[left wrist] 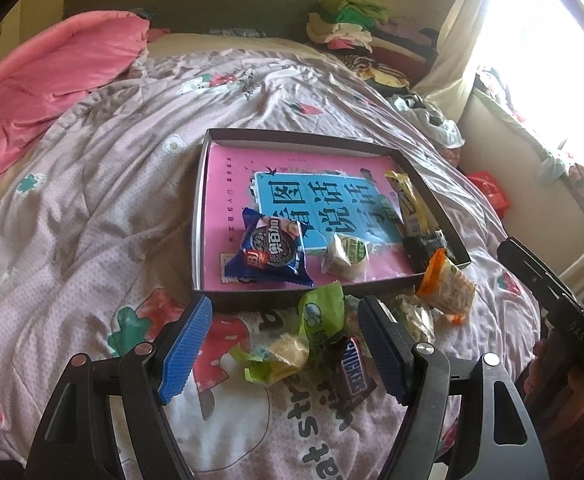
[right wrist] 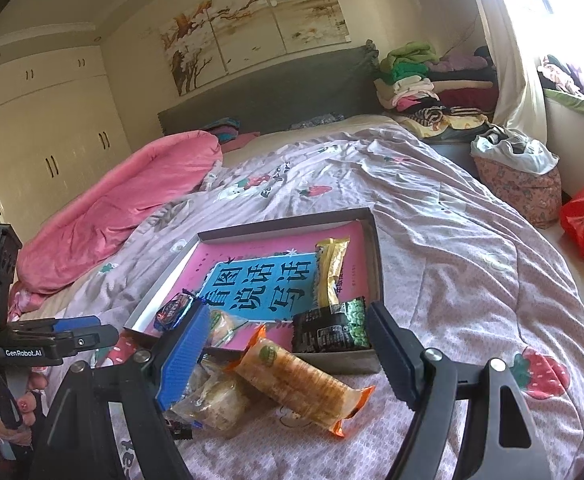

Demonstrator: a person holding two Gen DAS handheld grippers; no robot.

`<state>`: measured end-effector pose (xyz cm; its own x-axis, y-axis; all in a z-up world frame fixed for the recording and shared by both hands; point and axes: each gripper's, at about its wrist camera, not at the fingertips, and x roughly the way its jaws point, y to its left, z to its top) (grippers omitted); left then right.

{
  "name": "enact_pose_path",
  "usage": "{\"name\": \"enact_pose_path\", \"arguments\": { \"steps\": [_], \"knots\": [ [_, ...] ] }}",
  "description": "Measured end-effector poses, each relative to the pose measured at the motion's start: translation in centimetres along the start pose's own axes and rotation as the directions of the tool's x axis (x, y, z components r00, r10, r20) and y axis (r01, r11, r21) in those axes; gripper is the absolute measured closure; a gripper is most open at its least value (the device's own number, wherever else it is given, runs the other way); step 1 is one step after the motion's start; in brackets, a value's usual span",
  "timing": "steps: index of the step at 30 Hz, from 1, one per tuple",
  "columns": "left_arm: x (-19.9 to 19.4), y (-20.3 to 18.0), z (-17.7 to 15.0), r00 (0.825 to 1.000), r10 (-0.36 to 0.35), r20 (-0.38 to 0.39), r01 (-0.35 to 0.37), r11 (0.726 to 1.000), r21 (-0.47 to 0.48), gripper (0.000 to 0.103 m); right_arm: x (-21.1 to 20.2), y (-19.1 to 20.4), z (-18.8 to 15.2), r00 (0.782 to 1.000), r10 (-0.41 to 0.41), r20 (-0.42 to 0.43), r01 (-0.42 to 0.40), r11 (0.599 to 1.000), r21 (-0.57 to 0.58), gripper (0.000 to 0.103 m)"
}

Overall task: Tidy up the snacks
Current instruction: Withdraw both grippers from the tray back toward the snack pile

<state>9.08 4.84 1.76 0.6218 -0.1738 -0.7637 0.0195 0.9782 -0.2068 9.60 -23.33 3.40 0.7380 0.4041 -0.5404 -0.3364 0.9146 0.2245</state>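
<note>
Each gripper (left wrist: 284, 344) is black with bumpy blue pads (left wrist: 184, 352) and shiny silver screws (left wrist: 423, 347). Fingernails (right wrist: 23, 405) are red.

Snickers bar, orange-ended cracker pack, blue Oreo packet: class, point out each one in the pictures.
Snickers bar (left wrist: 354, 374): left wrist view, on the white lettering.
Orange-ended cracker pack (right wrist: 300, 384): right wrist view, middle of its clear wrapper.
Blue Oreo packet (left wrist: 270, 250): left wrist view, on the printed cookie.

Pink book (left wrist: 228, 184), blue cookie packet (left wrist: 270, 252), strawberry-print lilac quilt (left wrist: 104, 184), orange-ended cracker pack (right wrist: 300, 384)

One box (left wrist: 202, 200) holds four snacks (left wrist: 270, 252); five more snacks (left wrist: 446, 290) lie outside.
</note>
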Motion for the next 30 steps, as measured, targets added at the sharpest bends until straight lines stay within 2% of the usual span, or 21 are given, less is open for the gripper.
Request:
{"name": "enact_pose_path", "arguments": {
  "steps": [13,30],
  "knots": [
    [0.0,-0.7,-1.1,1.0,-0.016,-0.019,0.017,0.999,0.028,0.026,-0.3,0.9,-0.7,1.0,0.019,-0.024,-0.019,1.0,-0.013,0.024],
    [0.9,-1.7,-2.9,0.996,-0.044,-0.073,0.048,0.998,0.051,0.026,0.3,2.7,-2.4,0.993,0.038,-0.108,-0.043,0.998,-0.047,0.024]
  ]
}}
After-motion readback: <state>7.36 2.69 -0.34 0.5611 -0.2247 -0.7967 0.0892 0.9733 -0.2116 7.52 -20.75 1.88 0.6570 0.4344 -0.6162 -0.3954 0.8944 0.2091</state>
